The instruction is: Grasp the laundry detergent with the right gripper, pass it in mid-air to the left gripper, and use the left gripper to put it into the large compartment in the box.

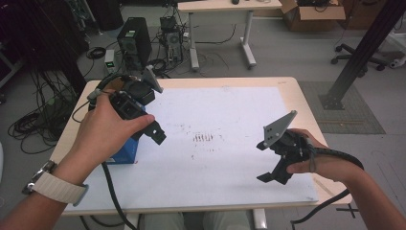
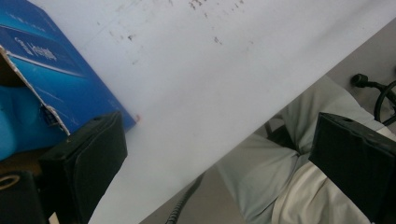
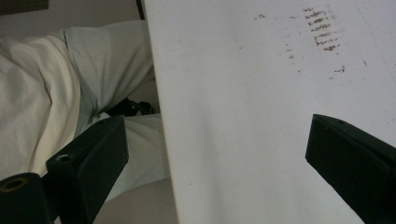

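Above white table (image 1: 225,163), two hand-held grippers hover apart. Left gripper (image 1: 154,132) near table's left edge, jaws spread wide, nothing between them; blue box (image 1: 125,149) just beside and below it, torn flap raised, contents hidden from sight. Right gripper (image 1: 274,176) near right front corner, jaws wide, empty. Broad bare stretch of tabletop between them, faint brown smudges (image 1: 203,138) mid-table.

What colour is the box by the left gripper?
Blue box, with pale lettering; the left gripper view shows it best.
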Demonstrator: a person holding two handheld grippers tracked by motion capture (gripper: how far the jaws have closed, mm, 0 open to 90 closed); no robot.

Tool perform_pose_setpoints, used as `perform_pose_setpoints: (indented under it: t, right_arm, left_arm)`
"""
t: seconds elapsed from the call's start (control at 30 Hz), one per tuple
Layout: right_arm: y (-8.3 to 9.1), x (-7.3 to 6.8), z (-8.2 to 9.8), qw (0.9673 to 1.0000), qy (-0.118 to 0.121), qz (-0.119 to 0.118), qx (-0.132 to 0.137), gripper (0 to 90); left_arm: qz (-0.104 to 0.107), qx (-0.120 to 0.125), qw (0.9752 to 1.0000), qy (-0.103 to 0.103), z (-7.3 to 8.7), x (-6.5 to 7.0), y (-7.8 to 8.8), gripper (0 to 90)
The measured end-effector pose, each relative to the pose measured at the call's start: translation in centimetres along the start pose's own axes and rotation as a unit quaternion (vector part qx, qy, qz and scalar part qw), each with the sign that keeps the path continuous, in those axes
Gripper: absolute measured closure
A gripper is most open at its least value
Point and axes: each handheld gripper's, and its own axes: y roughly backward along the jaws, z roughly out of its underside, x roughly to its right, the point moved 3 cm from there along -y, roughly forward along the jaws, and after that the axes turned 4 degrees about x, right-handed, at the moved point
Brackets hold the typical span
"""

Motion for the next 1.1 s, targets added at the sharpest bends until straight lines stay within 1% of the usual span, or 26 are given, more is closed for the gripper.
perform_pose_setpoints:
  t: [0.07, 0.27, 0.43, 0.57, 0.83, 1.1]
  right_arm:
    - [0.0, 0.0, -0.1, 1.0, -0.002, 0.0, 0.0, 5.7]
    - [-0.1, 0.1, -0.3, 1.0, 0.0, -0.001, 0.001, 5.7]
    - [-0.1, 0.3, -0.2, 1.0, 0.0, -0.003, -0.001, 5.7]
    - [-0.1, 0.3, -0.1, 1.0, -0.002, -0.002, -0.001, 5.7]
    - [0.0, 0.2, 0.0, 1.0, -0.003, -0.002, -0.001, 5.7]
    - [0.0, 0.2, -0.1, 1.0, -0.001, -0.003, -0.002, 5.7]
  left_arm:
    - [0.0, -0.003, 1.0, 0.0, 0.0, 0.1, -0.1, 4.4]
    - [0.009, -0.01, 0.9999, -0.004, -0.3, 0.2, -0.4, 4.4]
    - [0.013, -0.022, 0.9996, -0.012, -0.6, 0.3, -0.7, 4.5]
    - [0.015, -0.021, 0.9996, -0.01, -0.8, 0.4, -0.9, 4.6]
    - [0.018, -0.024, 0.9994, -0.017, -1.0, 0.6, -1.1, 4.8]
    - [0.019, -0.024, 0.9994, -0.015, -1.0, 0.7, -1.1, 5.1]
